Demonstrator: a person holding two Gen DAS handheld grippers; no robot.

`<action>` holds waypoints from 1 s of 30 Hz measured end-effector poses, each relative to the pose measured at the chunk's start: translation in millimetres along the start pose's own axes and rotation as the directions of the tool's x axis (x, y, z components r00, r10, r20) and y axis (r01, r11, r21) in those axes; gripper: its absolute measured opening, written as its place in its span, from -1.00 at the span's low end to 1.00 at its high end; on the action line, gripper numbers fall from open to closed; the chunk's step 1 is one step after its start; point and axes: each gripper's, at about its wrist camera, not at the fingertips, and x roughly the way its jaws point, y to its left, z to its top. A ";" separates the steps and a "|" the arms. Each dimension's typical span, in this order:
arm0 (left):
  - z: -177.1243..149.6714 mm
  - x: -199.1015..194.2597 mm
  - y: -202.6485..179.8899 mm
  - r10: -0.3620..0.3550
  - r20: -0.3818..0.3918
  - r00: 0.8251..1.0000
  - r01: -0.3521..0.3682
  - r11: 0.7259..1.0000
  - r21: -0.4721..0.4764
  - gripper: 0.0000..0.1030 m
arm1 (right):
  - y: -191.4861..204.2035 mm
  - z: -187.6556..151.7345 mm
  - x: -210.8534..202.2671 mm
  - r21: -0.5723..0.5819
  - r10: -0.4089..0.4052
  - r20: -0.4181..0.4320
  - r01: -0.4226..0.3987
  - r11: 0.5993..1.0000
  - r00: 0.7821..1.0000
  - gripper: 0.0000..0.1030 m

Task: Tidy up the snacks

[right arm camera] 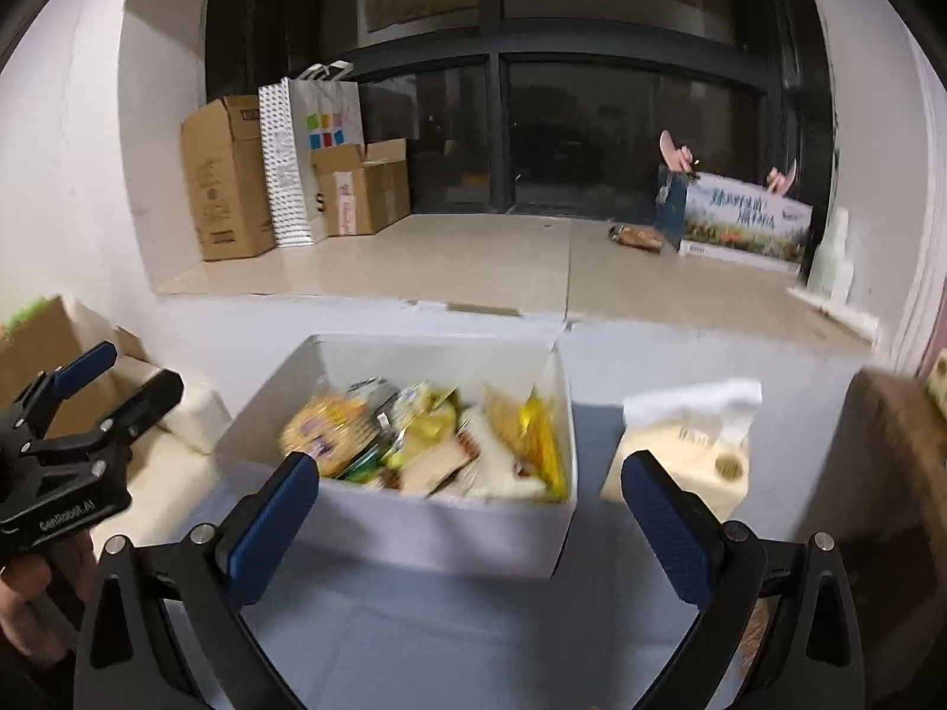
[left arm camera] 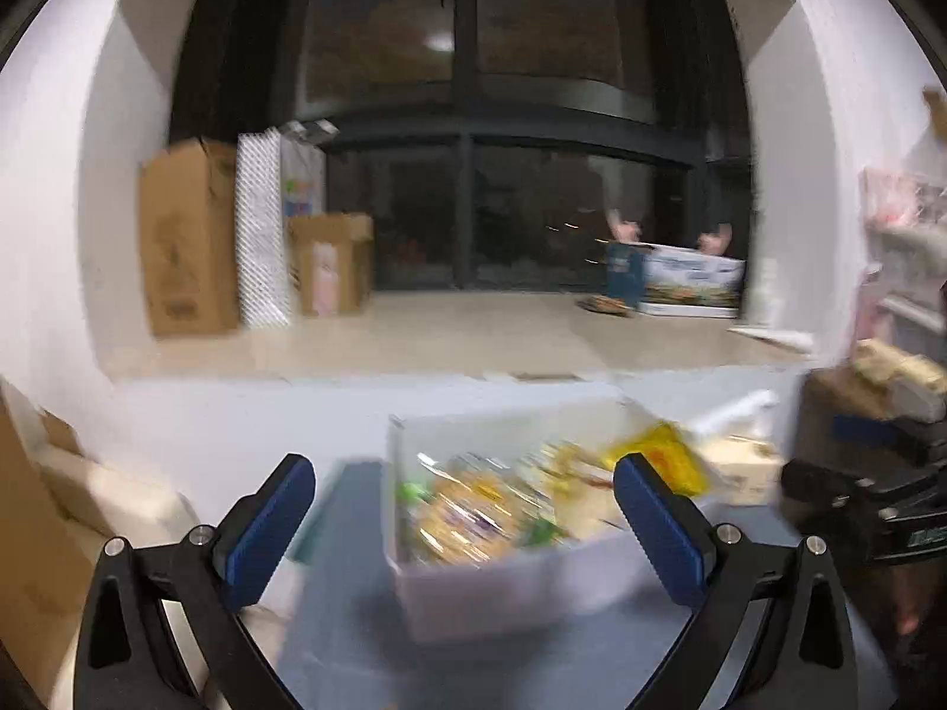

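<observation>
A white open box (right arm camera: 414,538) full of mixed snack packets (right arm camera: 426,438) stands on a grey-blue surface; it also shows, blurred, in the left wrist view (left arm camera: 473,597). My right gripper (right arm camera: 470,473) is open and empty, its blue-padded fingers just in front of the box's near wall. My left gripper (left arm camera: 464,476) is open and empty, above the box's near left side. The left gripper also shows at the left edge of the right wrist view (right arm camera: 100,378), and the right one at the right edge of the left wrist view (left arm camera: 870,473).
A cream tissue pack (right arm camera: 680,444) lies right of the box. A raised tiled ledge (right arm camera: 473,260) behind holds cardboard boxes (right arm camera: 225,177), a paper bag (right arm camera: 308,160) and a printed carton (right arm camera: 740,219). Cardboard and white packages (right arm camera: 171,461) sit at the left, a brown box (right arm camera: 876,473) at the right.
</observation>
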 end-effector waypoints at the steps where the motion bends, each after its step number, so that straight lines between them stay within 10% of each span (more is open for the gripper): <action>1: -2.9 -5.9 -0.1 -0.022 -0.024 0.999 0.022 1.000 -0.006 1.00 | -0.1 -5.4 -7.2 0.002 0.005 -0.001 -0.005 1.000 1.000 1.00; 15: -47.6 -90.4 -20.5 -0.172 -0.208 0.963 0.175 0.985 -0.003 1.00 | -2.1 -80.9 -106.0 0.111 0.133 0.013 -0.133 0.985 0.991 1.00; 30: -47.7 -120.9 -34.0 -0.192 -0.197 0.962 0.197 0.980 0.009 1.00 | 7.1 -92.8 -150.0 0.117 0.102 0.053 -0.108 0.987 0.993 1.00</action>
